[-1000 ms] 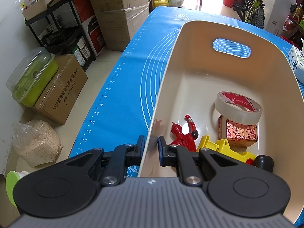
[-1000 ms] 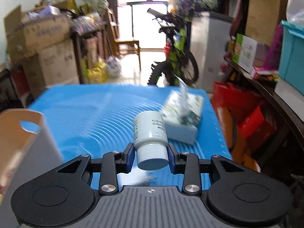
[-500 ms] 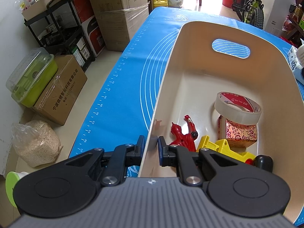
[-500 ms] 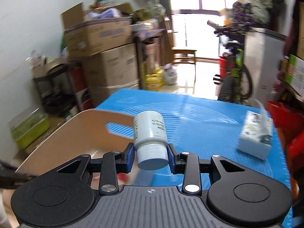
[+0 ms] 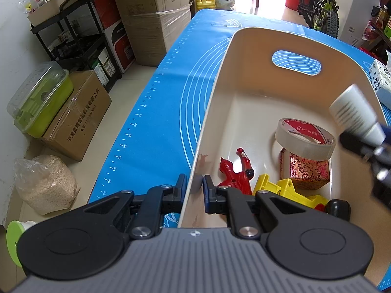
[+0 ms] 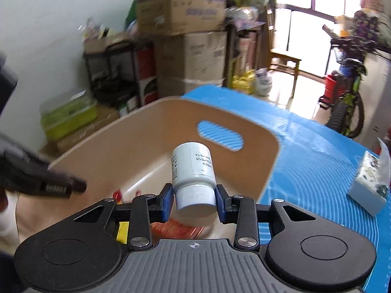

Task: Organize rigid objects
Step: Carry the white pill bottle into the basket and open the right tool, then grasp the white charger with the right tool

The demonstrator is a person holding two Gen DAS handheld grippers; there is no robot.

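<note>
Left gripper (image 5: 194, 188): clamped on near-left wall of cream bin (image 5: 244, 56). Right gripper (image 6: 194, 201): partly open, pads gripping white pill bottle (image 6: 193, 171) over bin, above tape roll (image 5: 305, 139).

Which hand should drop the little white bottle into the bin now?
The right. The right gripper already holds the white bottle by its cap, above the beige bin. The left gripper is busy: it is clamped on the bin's side wall, probably steadying it.

Blue mat (image 5: 156, 131) under beige bin (image 5: 244, 56) (tissue pack (image 6: 366, 185) beside)
</note>
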